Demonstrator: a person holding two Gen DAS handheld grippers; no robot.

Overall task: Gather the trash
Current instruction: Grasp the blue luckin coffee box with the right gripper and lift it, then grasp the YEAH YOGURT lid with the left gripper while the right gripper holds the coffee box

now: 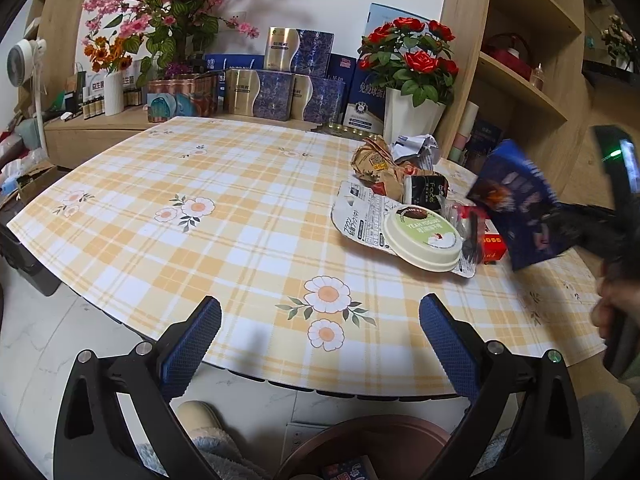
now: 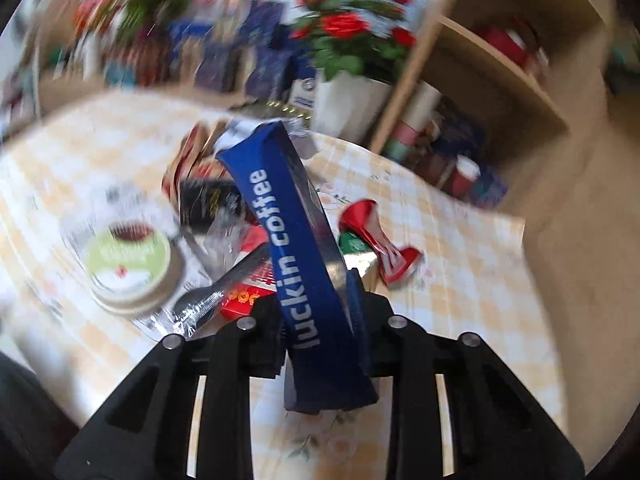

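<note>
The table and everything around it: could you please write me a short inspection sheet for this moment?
Surface: table under a yellow checked floral cloth, left half bare.
Job's things: blue coffee box lifted off the table; round green-lidded tub, crumpled wrappers, crushed red can on the cloth; brown bin below.
Clutter: boxes and red roses behind.
Grippers: left tongs open, empty; right tongs clamped on the coffee box.
Cables: nothing seen.
Surroundings: wooden shelves, fan, tiled floor.
</note>
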